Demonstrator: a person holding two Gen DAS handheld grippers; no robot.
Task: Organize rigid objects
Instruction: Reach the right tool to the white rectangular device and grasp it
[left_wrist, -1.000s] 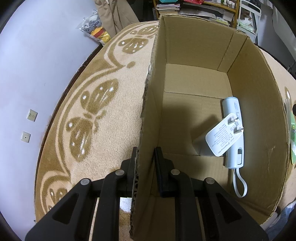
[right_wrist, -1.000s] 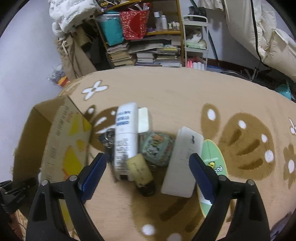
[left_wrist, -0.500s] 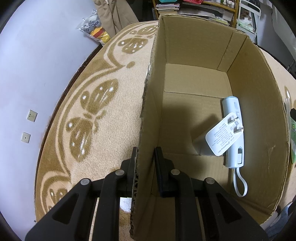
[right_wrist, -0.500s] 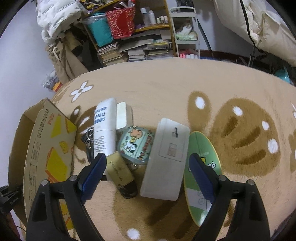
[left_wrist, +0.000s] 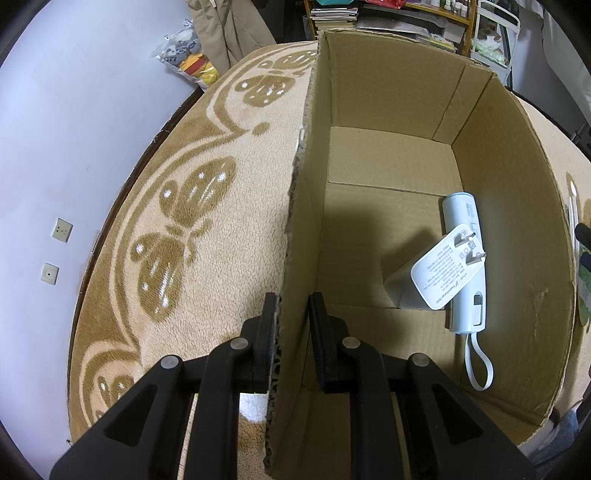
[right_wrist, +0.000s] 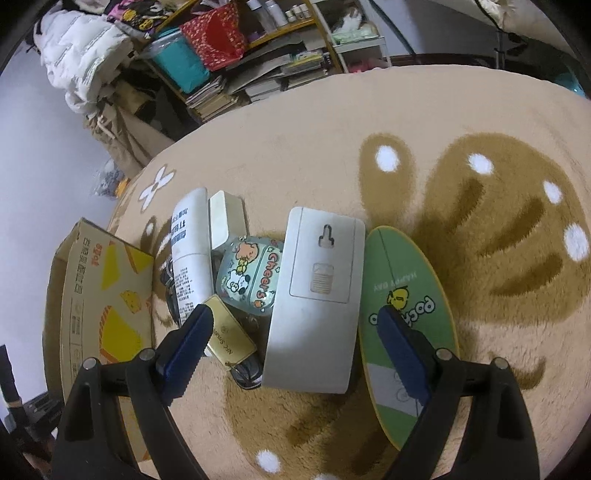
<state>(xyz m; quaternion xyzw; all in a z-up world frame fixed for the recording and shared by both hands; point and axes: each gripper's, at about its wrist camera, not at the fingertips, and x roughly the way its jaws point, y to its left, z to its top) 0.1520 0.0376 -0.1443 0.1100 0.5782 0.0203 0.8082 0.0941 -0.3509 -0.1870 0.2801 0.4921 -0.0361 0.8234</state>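
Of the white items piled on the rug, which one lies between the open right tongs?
The flat white panel with the keyhole slot lies between the right tongs; the white tube and small white box lie farther left.

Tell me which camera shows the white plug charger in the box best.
The left wrist view. It looks down into the cardboard box, where the white plug charger leans on the white power bank, prongs up. The right wrist view shows only the box's printed outer wall, not the charger.
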